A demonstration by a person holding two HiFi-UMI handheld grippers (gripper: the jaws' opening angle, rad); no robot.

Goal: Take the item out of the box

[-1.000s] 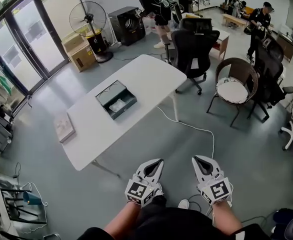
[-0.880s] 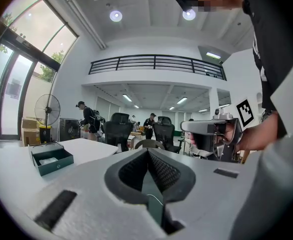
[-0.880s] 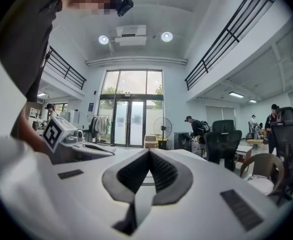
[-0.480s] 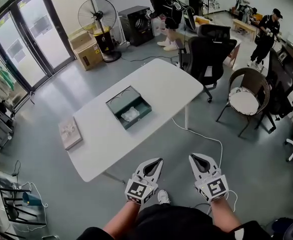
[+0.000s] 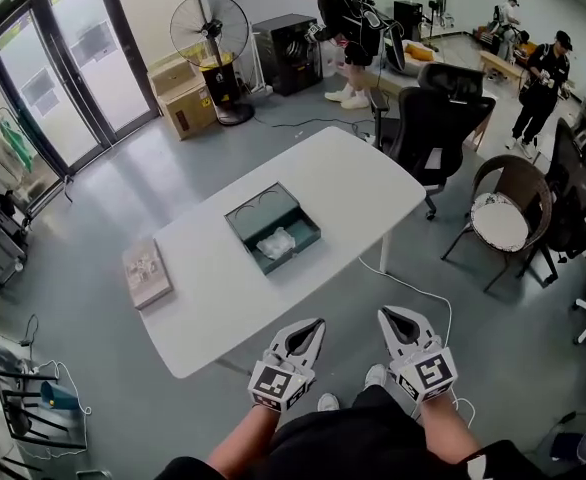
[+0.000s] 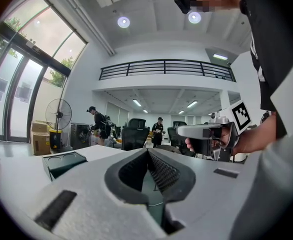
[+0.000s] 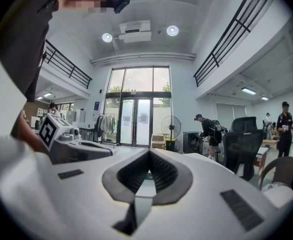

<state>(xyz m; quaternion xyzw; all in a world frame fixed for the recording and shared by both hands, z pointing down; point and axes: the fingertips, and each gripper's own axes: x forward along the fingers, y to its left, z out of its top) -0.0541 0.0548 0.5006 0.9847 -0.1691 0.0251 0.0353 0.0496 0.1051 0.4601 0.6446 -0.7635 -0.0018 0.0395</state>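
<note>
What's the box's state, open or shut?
Open: the head view looks straight into the green box, its inside exposed, a pale item lying in it.

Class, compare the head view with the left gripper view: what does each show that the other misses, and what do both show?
Head view only: the clear packet inside the green box and the book at the table's edge. Left gripper view only: the ceiling lights and the balcony railing. Both: box, table, fan, left tool, right tool.

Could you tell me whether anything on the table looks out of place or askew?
The flat tan object sits at the table's left edge and seems to overhang it. Otherwise nothing stands out.
</note>
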